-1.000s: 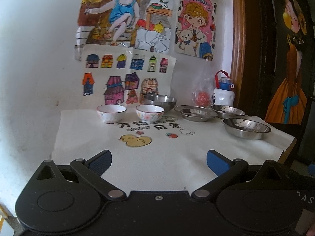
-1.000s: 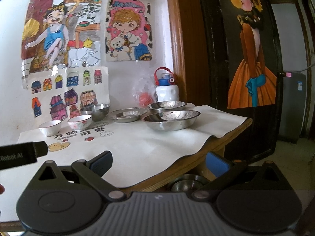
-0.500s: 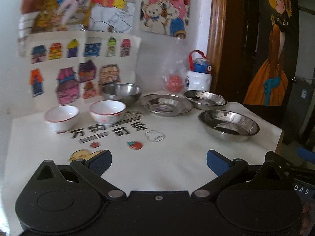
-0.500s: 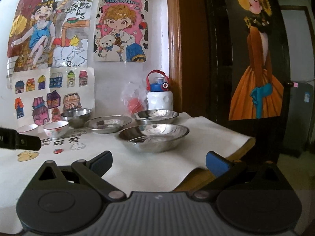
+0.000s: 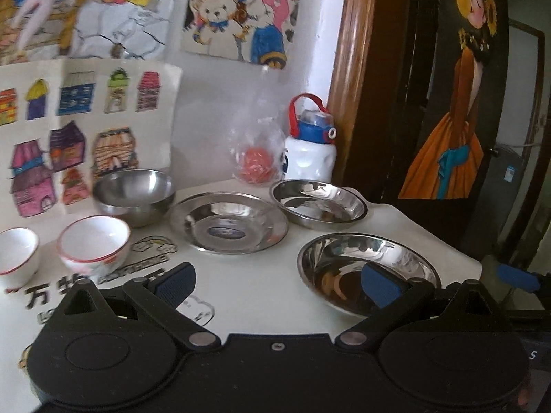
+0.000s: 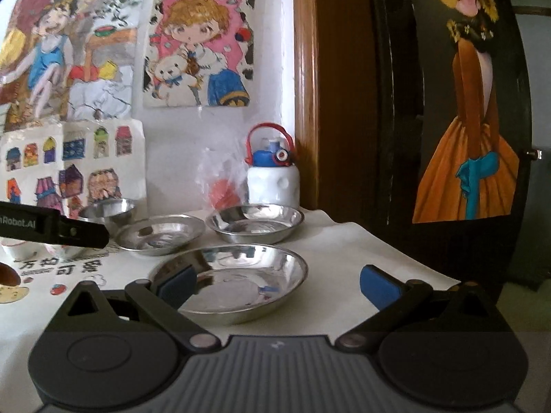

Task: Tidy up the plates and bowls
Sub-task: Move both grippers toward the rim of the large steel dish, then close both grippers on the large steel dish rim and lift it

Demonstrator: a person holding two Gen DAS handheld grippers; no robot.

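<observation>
Three shallow steel plates lie on the white cloth: the nearest plate (image 5: 368,272) (image 6: 230,275), a flat one (image 5: 229,225) (image 6: 160,232) behind it, and a deeper one (image 5: 318,203) (image 6: 256,222) at the back right. A steel bowl (image 5: 136,194) (image 6: 110,210) stands by the wall. Two white ceramic bowls with red rims (image 5: 94,246) (image 5: 15,254) sit at the left. My left gripper (image 5: 277,284) is open above the cloth, its right finger over the nearest plate. My right gripper (image 6: 277,282) is open, straddling the same plate's near rim. Neither holds anything.
A white water bottle (image 5: 310,151) (image 6: 273,180) with a red handle and a plastic bag holding something red (image 5: 256,165) stand against the wall. A wooden door frame (image 6: 306,86) and dark door are at the right. The table edge (image 5: 458,251) falls off past the plates.
Both grippers have moved forward and rightward toward the steel plates, which now appear much closer. The left gripper's side shows in the right wrist view. Both stayed open.
</observation>
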